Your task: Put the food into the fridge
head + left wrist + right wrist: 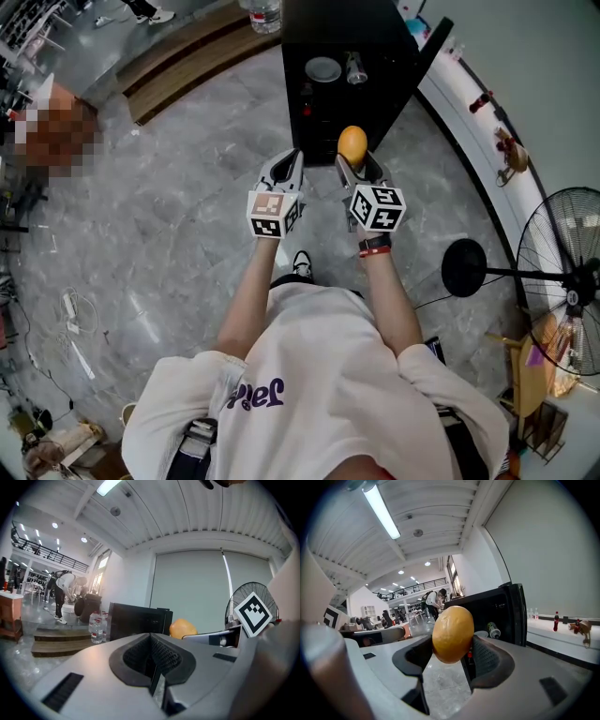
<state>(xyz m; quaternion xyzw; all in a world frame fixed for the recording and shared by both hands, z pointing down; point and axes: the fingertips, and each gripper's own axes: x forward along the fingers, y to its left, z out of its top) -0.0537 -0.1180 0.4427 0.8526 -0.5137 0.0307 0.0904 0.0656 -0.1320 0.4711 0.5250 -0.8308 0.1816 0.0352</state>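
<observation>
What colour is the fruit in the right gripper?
The fruit is orange-yellow; the right gripper view shows it best.

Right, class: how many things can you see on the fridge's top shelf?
2: a plate on the left and a can lying right of it, in the head view. The fridge is dark inside, so more may be hidden.
</observation>
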